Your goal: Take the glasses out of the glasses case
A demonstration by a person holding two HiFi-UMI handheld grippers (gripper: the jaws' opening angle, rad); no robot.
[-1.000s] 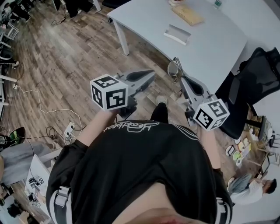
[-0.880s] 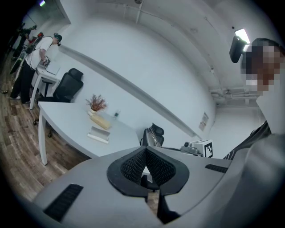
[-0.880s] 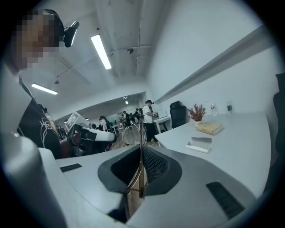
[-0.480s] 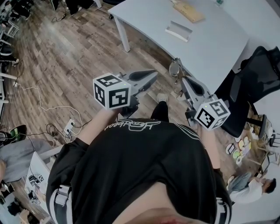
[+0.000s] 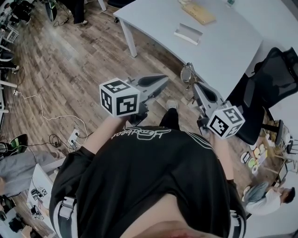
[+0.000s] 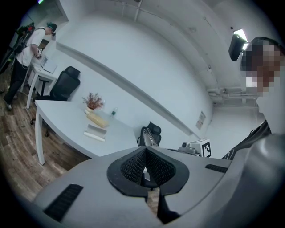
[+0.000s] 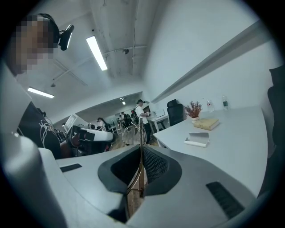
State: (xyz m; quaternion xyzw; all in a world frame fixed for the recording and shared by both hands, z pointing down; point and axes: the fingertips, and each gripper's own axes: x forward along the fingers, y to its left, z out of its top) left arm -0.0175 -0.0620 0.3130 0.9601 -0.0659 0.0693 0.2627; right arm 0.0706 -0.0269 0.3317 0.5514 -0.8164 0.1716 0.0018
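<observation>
Seen from the head view, the left tongs (image 5: 164,79) hang over the brown wood-plank floor (image 5: 65,60), in front of the person's black shirt. In the left gripper view the left tongs (image 6: 145,149) have their ribbed black pads pressed together with nothing between them.

Just to the right, the right tongs (image 5: 194,85) are closed on the thin wire-framed glasses (image 5: 187,74), pinching one slim metal temple arm. The round lenses stand out past the tips, near the edge of the pale grey table (image 5: 223,53) and off its surface. In the right gripper view the temple runs up between the pads of the right tongs (image 7: 140,144) and the glasses (image 7: 132,134) show beyond them.

The open whitish glasses case (image 5: 188,34) lies on the table, well apart from both tongs, with a flat yellowish book (image 5: 199,14) beyond it. A black office chair (image 5: 270,79) stands at the table's right.
</observation>
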